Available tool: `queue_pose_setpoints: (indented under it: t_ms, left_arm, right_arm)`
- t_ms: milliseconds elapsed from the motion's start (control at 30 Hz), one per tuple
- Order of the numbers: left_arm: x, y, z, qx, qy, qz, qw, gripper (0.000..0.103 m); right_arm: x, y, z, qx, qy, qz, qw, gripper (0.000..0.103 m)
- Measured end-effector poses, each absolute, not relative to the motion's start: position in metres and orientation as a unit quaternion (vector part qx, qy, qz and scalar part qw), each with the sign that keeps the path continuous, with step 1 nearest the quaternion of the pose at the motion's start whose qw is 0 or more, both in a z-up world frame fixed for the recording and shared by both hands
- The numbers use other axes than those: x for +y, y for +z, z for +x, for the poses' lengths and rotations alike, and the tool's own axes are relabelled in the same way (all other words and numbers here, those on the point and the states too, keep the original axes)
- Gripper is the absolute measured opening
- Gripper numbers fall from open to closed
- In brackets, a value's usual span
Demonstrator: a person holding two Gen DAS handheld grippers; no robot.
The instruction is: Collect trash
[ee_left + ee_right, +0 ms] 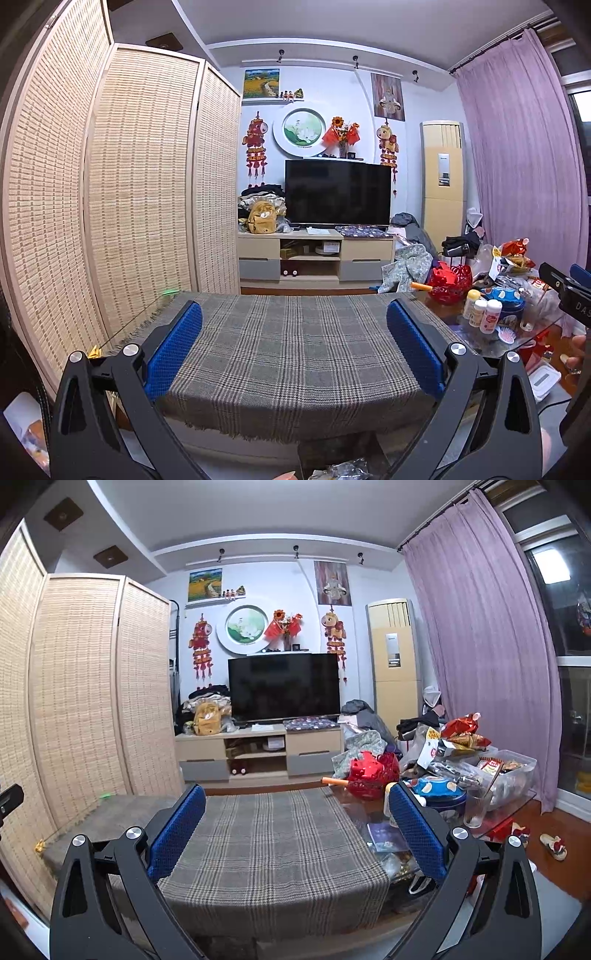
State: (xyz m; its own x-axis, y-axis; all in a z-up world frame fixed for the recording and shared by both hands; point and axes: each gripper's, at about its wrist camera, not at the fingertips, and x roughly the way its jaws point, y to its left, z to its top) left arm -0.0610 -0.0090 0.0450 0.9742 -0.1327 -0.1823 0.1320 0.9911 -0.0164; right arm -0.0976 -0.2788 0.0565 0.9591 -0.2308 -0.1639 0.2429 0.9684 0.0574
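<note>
Left gripper [294,345]: jaws spread wide, blue pads well apart, nothing between them. It hangs above the plaid cloth [295,354] covering the near part of the table. Right gripper [297,829]: likewise wide open and empty, over the same cloth, its right finger [415,832] overlapping the cluttered glass end of the table [369,812].

Trash location: loose packaging is heaped at the table's right end. Red and orange snack bags [463,733] sit atop a clear plastic bin [517,771]; a red cut-out basket [371,773] and a blue round tin [439,794] stand beside them, with a drinking glass [476,806] near the edge. In the left wrist view, crumpled wrapping [347,470] shows at the bottom edge, possibly plastic; the view is too cropped to confirm.

A television [283,686] stands on a low cabinet [258,747] against the far wall.
</note>
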Motion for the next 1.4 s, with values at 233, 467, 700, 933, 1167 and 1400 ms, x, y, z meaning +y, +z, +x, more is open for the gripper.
queue_pose_setpoints:
  t_ms: [233,467,700,933,1167,1400]
  left_arm:
    - [-0.005,0.041,-0.062,0.096,-0.071,-0.011,0.993,0.095]
    - [-0.002,0.045,-0.064,0.093,-0.072,-0.015,0.993,0.095]
    - [0.001,0.045,-0.067,0.091,-0.071,-0.021,0.993,0.095]
    - [0.001,0.043,-0.064,0.095,-0.07,-0.02,0.993,0.095]
    - [0.0,0.046,-0.064,0.094,-0.07,-0.019,0.993,0.095]
    - [-0.001,0.045,-0.064,0.094,-0.071,-0.018,0.993,0.095]
  right_arm:
    - [-0.278,0.055,-0.099,0.079,-0.121,0.039,0.989,0.1]
    - [-0.275,0.056,-0.1,0.08,-0.117,0.037,0.989,0.1]
    - [-0.276,0.057,-0.1,0.078,-0.118,0.038,0.989,0.1]
    - [-0.274,0.057,-0.099,0.08,-0.117,0.038,0.989,0.1]
    - [-0.274,0.056,-0.099,0.082,-0.118,0.04,0.989,0.1]
    - [-0.275,0.057,-0.1,0.083,-0.119,0.042,0.989,0.1]
